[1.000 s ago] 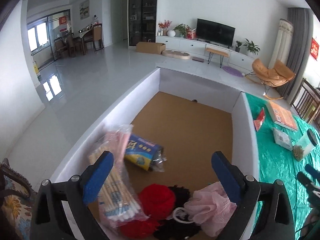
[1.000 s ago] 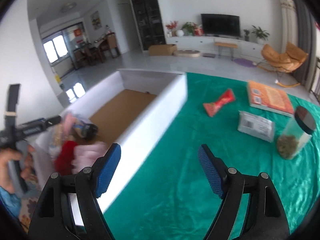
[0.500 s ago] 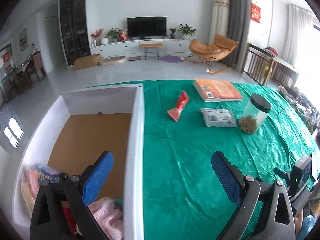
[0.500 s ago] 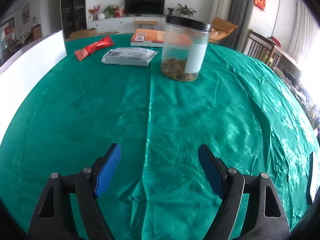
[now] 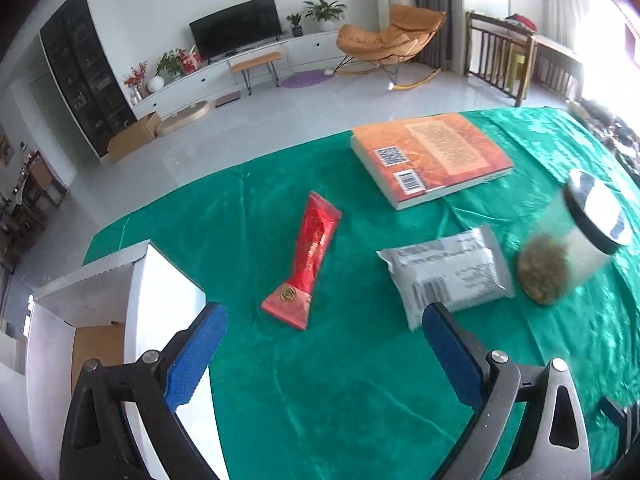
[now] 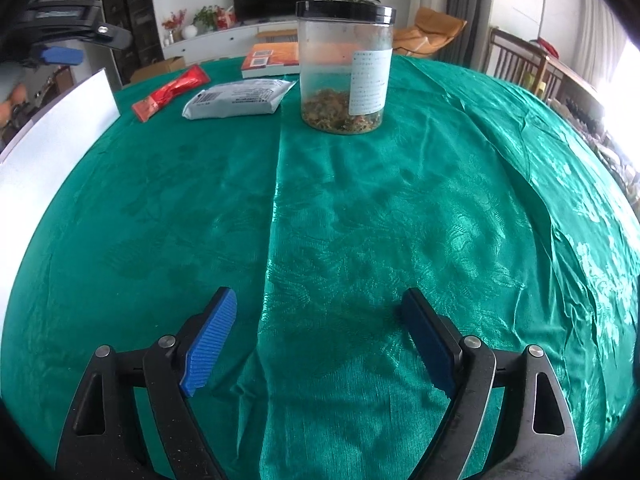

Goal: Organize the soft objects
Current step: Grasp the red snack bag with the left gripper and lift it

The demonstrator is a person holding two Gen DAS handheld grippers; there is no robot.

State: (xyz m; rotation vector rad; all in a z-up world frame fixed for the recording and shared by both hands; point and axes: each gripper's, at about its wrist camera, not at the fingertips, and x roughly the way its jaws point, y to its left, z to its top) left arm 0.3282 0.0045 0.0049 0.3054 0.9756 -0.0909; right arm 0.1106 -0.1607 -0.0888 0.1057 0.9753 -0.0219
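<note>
Fingers, left gripper (image 5: 322, 354): spread wide, nothing between them, held over the green cloth of the bench (image 5: 360, 400) just beside the white box (image 5: 164, 300).
Fingers, right gripper (image 6: 316, 340): opening, nothing between them, low over bare cloth, well apart from every item.

Items on the bench:
- Red sachet (image 5: 310, 264): flat, lying lengthwise ahead of the left gripper, near the box wall. Judged soft and the nearest candidate.
- Grey pouch (image 5: 448, 270): flat, just beside the jar, its near corner close to the left gripper's right finger. Judged soft.
- Clear jar (image 6: 346, 68): upright, black lid, dry contents in the bottom. Rigid; not to be sorted.
- Orange book (image 5: 430, 158): lying flat at the far edge. Rigid; not to be sorted.

Risks, as judged:
- Both soft packs lie flat on slack cloth; fingers closing low may pinch the cloth with the pack and drag it, shifting the jar.
- Reaching for the grey pouch may nudge the jar and tip it.
- A thin sachet held by one end may droop and catch on the box wall in transfer.
- Mistaking the book or jar for soft goods.
</note>
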